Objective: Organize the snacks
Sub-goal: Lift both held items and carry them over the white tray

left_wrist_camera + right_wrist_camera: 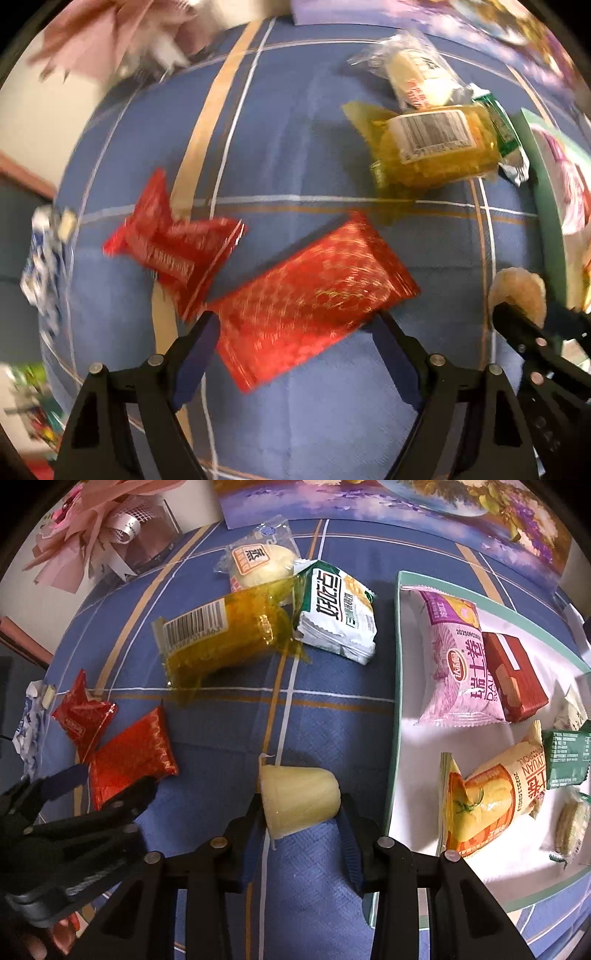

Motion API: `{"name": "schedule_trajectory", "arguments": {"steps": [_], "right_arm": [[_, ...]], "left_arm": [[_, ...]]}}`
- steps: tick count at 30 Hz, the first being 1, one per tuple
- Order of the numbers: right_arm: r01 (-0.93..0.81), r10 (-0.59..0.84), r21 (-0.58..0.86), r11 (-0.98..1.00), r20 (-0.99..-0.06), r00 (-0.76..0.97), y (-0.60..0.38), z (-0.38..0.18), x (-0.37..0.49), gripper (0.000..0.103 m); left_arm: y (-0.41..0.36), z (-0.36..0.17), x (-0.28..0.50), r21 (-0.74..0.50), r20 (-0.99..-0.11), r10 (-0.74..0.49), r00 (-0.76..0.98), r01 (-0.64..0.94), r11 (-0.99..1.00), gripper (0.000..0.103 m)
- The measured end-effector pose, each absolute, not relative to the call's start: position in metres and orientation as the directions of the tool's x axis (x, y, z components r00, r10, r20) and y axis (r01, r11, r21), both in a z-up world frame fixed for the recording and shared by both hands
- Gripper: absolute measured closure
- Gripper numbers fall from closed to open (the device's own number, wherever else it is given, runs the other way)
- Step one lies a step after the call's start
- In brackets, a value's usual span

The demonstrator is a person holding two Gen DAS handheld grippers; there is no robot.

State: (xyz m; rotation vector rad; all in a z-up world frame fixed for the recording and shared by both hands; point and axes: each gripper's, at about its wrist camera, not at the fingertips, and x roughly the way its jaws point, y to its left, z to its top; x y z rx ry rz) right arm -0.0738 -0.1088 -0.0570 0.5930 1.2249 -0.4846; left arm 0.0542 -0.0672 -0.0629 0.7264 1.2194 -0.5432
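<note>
My left gripper [295, 325] is open around a large red snack packet [314, 302] that lies on the blue cloth; the packet also shows in the right wrist view [129, 757]. A smaller red packet [173, 243] lies just left of it. My right gripper [299, 808] is shut on a pale yellow jelly cup [299, 801], held just left of the green-rimmed white tray [397, 686]. The cup also shows in the left wrist view [521, 295]. The tray holds several snacks, among them a purple packet [461, 657] and a red box [513, 675].
On the blue plaid cloth [332, 709] farther back lie a yellow packet with a barcode [221, 638], a green-white packet [340, 616] and a clear-wrapped bun [258, 565]. A blue-white wrapper [29, 723] lies at the left edge. A pink bouquet [92, 528] stands at the back left.
</note>
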Motion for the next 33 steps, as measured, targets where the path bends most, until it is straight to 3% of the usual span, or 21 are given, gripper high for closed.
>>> {"name": "schedule_trajectory", "arguments": {"steps": [3, 8, 9, 11, 20, 33], "right_arm": [[0.637, -0.021, 0.167, 0.752, -0.961, 0.276, -0.108, -0.057, -0.079, 0.062], [0.638, -0.011, 0.174, 0.75, -0.962, 0.275, -0.116, -0.056, -0.075, 0.062], [0.639, -0.009, 0.176, 0.749, -0.962, 0.275, -0.117, -0.056, -0.075, 0.062], [0.639, -0.007, 0.177, 0.749, -0.962, 0.275, -0.12, -0.056, -0.073, 0.062], [0.631, -0.01, 0.172, 0.757, -0.962, 0.275, -0.119, -0.057, -0.071, 0.062], [0.601, -0.021, 0.161, 0.783, -0.959, 0.283, -0.105, -0.058, -0.077, 0.062]], "left_arm": [[-0.074, -0.063, 0.061, 0.243, -0.952, 0.017, 0.305, 0.72, 0.65, 0.018], [-0.074, -0.065, 0.078, 0.192, -0.958, -0.023, 0.285, 0.701, 0.687, 0.019], [-0.069, -0.073, 0.08, 0.177, -0.96, -0.034, 0.278, 0.697, 0.695, 0.021], [-0.065, -0.072, 0.084, 0.108, -0.968, -0.083, 0.237, 0.691, 0.715, 0.034], [-0.042, -0.071, 0.086, 0.045, -0.968, -0.126, 0.218, 0.644, 0.764, 0.042], [-0.008, -0.065, 0.084, 0.025, -0.979, -0.086, 0.185, 0.53, 0.848, 0.045]]}}
